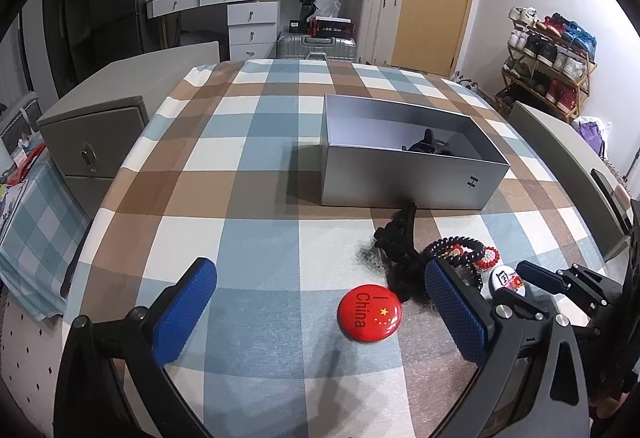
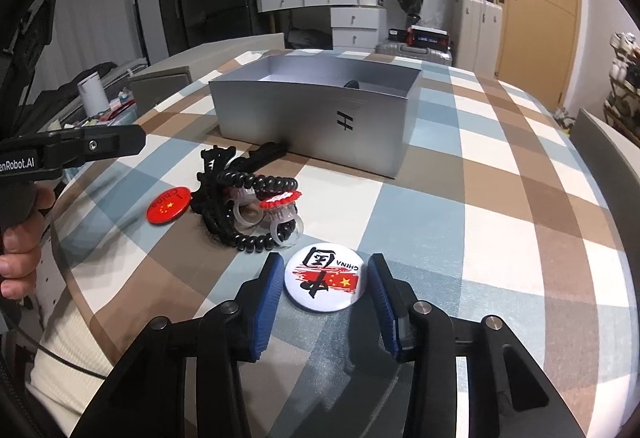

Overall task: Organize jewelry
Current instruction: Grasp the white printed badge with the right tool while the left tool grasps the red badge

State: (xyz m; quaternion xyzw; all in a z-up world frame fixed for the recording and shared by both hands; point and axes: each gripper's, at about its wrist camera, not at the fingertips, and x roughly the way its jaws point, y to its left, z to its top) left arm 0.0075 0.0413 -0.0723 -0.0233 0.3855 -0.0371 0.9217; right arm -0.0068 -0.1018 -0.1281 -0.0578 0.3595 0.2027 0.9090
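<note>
A silver open box [image 1: 404, 177] stands on the checked tablecloth, with a black item [image 1: 427, 143] inside; it also shows in the right wrist view [image 2: 312, 117]. In front of it lie a black hair claw [image 1: 396, 234], a black coil hair tie [image 2: 240, 213], clear rings with red tops [image 2: 280, 211], a red "I China" badge [image 1: 370, 312] and a white China badge [image 2: 323, 276]. My left gripper [image 1: 320, 298] is open, above the table, with the red badge between its fingers. My right gripper [image 2: 324, 270] is open with a finger on each side of the white badge.
The checked cloth [image 1: 248, 141] covers a round table. A grey drawer cabinet [image 1: 92, 141] stands to the left and a grey chair back [image 1: 568, 165] to the right. A desk, suitcases, a door and a shoe rack line the far wall.
</note>
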